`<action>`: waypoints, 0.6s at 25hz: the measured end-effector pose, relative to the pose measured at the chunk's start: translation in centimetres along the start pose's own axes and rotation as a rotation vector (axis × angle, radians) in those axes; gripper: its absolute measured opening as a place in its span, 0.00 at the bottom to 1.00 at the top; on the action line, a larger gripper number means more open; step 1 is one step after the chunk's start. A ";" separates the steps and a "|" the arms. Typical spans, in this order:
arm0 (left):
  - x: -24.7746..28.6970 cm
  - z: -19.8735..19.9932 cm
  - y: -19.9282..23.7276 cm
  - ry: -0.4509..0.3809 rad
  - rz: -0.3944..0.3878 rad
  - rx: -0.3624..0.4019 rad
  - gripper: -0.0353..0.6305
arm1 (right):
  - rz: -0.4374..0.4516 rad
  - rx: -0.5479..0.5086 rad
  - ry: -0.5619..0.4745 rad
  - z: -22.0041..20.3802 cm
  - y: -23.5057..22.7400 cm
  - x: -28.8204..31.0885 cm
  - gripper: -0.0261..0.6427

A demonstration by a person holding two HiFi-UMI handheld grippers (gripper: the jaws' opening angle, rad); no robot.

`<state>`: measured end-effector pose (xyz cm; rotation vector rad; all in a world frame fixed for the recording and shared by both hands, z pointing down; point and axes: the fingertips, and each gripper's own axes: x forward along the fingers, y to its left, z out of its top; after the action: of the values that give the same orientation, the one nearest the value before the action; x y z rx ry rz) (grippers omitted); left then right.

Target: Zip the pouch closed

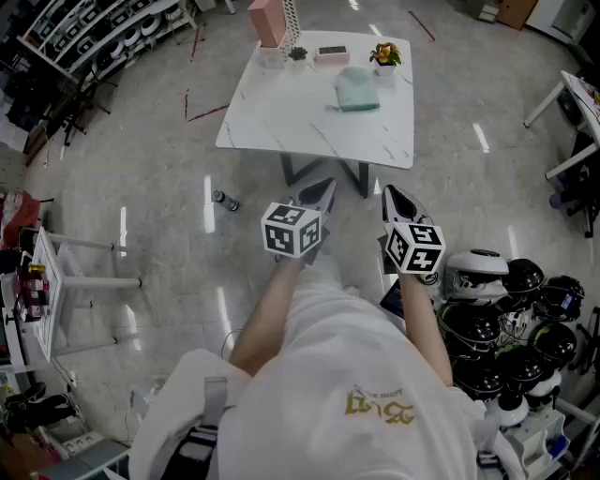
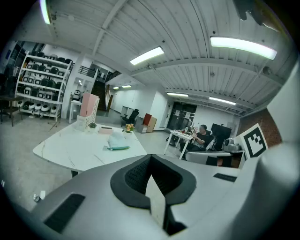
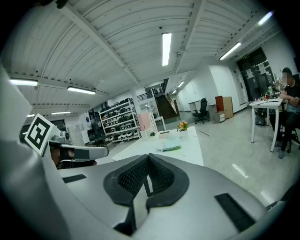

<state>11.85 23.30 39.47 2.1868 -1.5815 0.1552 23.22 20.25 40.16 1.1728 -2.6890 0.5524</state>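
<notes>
Left gripper (image 1: 322,191) and right gripper (image 1: 397,198) are held fully closed — nothing is gripped. Well ahead of them, the pouch (image 1: 357,91) is left untouched.

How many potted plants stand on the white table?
2. A small green plant stands at the table's far edge beside the pink box; a yellow-flowered plant stands near the far right corner. Another could hide behind the box.

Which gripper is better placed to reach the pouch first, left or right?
The right gripper, slightly. It and the left gripper are shut, empty and away from the table; the pouch lies on the table's right half, more in line with the right one.
</notes>
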 end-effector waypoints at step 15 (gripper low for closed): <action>-1.5 0.2 0.4 -0.065 -0.065 -0.126 0.10 | -0.051 -0.032 0.018 -1.0 0.4 -1.2 0.12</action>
<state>10.88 24.43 38.85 2.1617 -1.5092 -0.0355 23.68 21.72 40.68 1.2188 -2.6343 0.5074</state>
